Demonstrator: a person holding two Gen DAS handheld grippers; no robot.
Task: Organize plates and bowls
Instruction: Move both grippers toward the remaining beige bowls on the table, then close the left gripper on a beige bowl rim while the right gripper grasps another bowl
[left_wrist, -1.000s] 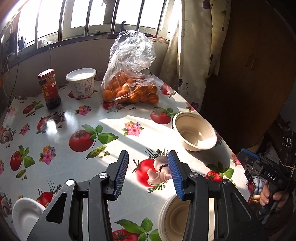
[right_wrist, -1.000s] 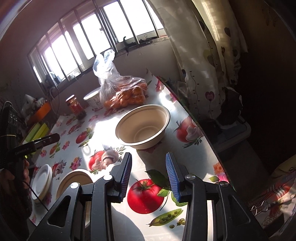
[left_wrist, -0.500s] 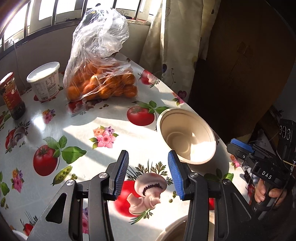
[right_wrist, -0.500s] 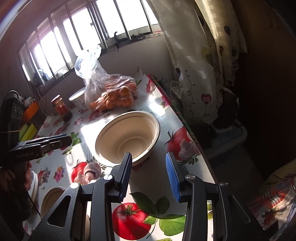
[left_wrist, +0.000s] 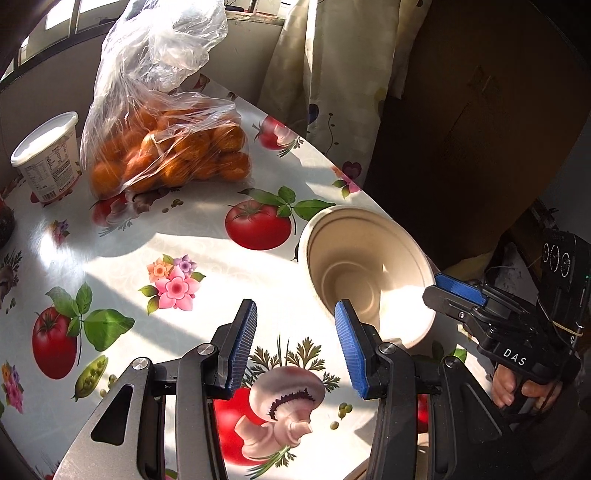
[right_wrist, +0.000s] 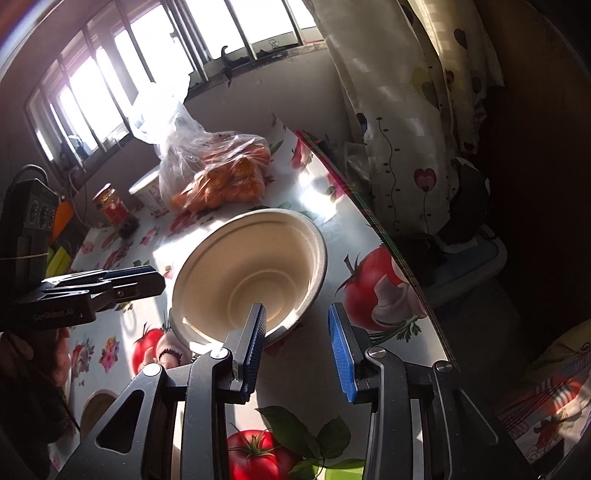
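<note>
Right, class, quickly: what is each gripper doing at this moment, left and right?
Left gripper: open, holding nothing.
Right gripper: open but closing, its fingers either side of the bowl rim, not gripping it yet.

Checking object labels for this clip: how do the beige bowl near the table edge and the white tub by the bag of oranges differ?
The beige bowl is open, wide and flaring; the white tub is lidded, taller and narrower. The bowl is plain, while the tub carries a printed label. The bowl sits by the grippers at the table edge; the tub stands far back beside the bag of oranges. Both stand upright on the tablecloth.
</note>
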